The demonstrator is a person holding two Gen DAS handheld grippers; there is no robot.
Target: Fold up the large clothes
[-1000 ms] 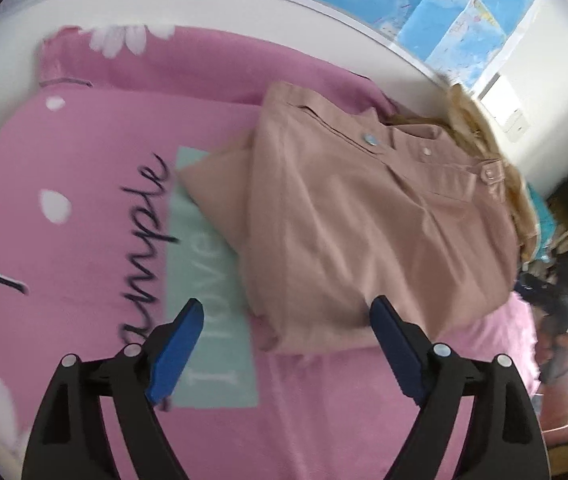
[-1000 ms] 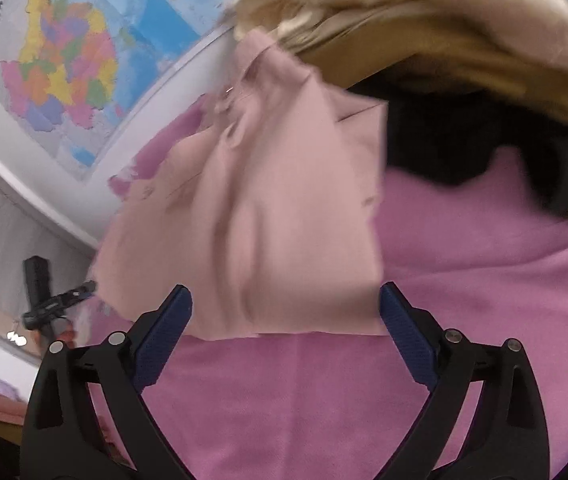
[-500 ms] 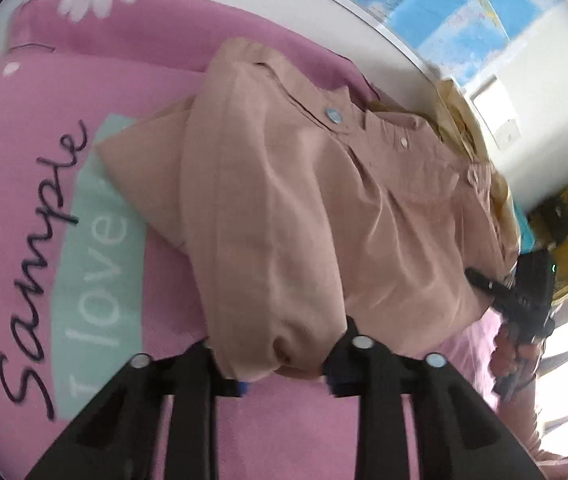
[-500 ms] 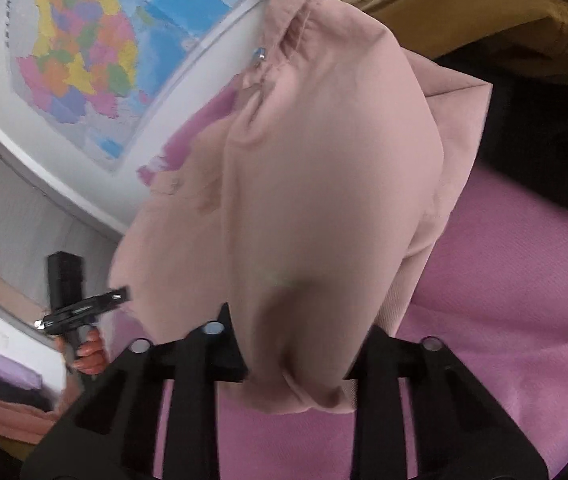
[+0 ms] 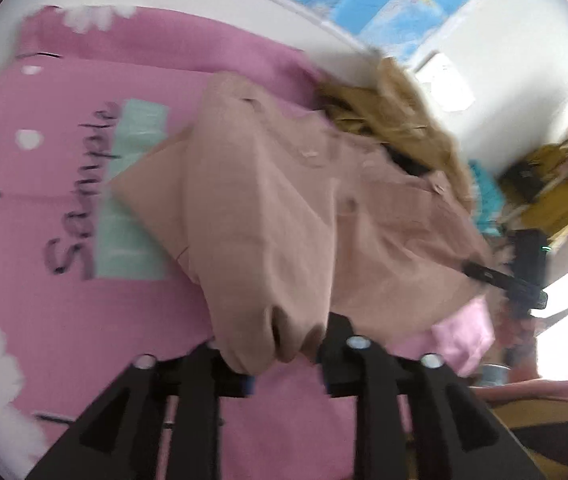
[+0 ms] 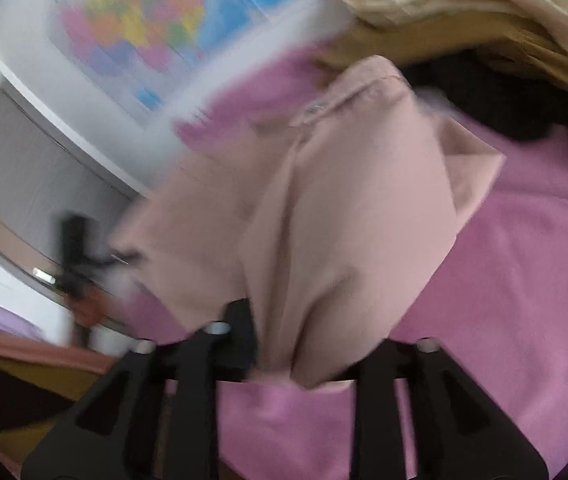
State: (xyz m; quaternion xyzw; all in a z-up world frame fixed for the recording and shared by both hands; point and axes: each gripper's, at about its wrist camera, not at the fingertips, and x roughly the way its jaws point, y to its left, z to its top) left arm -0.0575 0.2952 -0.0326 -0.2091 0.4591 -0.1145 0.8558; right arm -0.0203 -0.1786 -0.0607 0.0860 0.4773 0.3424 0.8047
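Observation:
A dusty-pink button shirt (image 5: 284,220) lies partly folded on a pink bedspread (image 5: 44,220). My left gripper (image 5: 284,356) holds a bunched fold of its near edge; its jaws are opening, with the cloth still pressed between them. In the right wrist view the same shirt (image 6: 344,220) rises in a hump from my right gripper (image 6: 304,360). Those jaws are opening too and stand wider, with the fold lying loosely between them. Each gripper shows small and blurred in the other's view, the right gripper (image 5: 524,272) and the left gripper (image 6: 76,256).
The bedspread (image 6: 524,280) bears daisies and the word "Sample" on a teal strip (image 5: 132,200). A heap of tan, cream and black clothes (image 5: 404,112) (image 6: 444,8) lies just behind the shirt. A map (image 6: 144,28) hangs on the white wall. Yellow items (image 5: 556,200) sit at far right.
A second ago both grippers stood wide open before the shirt's near edge. They then closed on it and bunched it up. Now both jaws stand wider, the right more so, and both views have shifted.

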